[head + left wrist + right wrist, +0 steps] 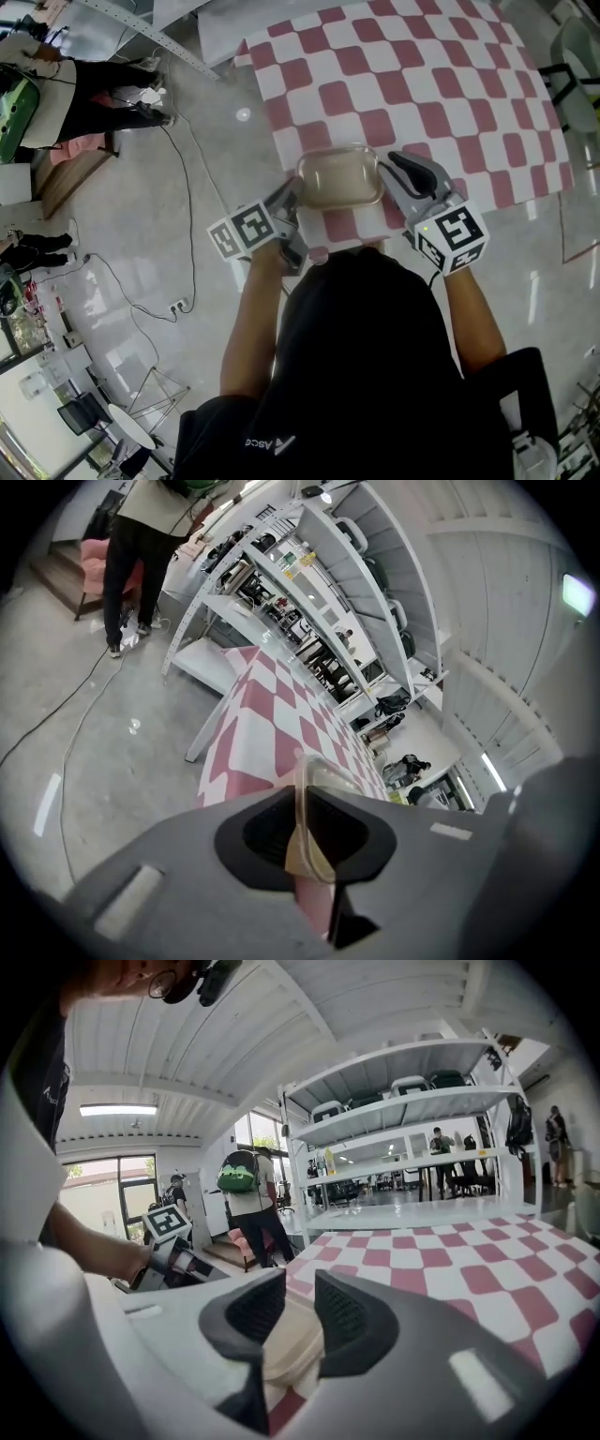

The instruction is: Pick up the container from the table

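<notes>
Holding a two-jaw tool in each hand, a person in a black shirt [366,375] stands over a clear rectangular container [339,176] at the near edge of a red-and-white checked tablecloth [422,75]. The left gripper [294,195] is clamped on the rim at the container's left end (in its own view the thin plastic edge [317,772] stands squeezed between the dark pads of the left gripper [300,808]). The right gripper [389,183] sits at the container's opposite end with its jaws spread. In the right gripper view the beige container [291,1344] shows in the gap of the right gripper [300,1288], and neither pad is seen pressing on it. Beyond the cloth, a cable [187,187] trails across the pale polished floor [216,141], where a bystander [84,84] stands. White metal shelving [412,1101] lines the far side of the room.
</notes>
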A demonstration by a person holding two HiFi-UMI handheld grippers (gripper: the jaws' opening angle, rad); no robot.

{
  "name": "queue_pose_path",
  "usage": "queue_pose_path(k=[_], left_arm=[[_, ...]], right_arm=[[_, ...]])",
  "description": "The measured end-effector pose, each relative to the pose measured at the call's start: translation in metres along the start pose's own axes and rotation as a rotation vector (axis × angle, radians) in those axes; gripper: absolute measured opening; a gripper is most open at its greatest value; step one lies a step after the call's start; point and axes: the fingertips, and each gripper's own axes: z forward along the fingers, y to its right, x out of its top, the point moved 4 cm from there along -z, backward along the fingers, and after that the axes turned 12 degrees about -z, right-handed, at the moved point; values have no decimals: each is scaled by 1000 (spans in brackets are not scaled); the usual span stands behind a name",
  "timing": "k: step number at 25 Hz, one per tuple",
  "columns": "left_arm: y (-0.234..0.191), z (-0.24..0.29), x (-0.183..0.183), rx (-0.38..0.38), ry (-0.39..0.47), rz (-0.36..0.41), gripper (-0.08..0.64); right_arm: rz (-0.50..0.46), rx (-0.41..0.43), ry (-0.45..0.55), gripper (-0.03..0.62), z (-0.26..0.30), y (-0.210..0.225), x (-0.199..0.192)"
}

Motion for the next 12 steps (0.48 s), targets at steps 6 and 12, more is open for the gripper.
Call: queue_pose_path(k=[6, 12], left_arm=[[6, -7, 10, -46, 44, -42, 46], [8, -9, 14, -128, 51, -83, 46]], right_arm=[[217, 37, -28, 206, 8, 7, -12], [323, 65, -39, 207, 13, 7, -25]])
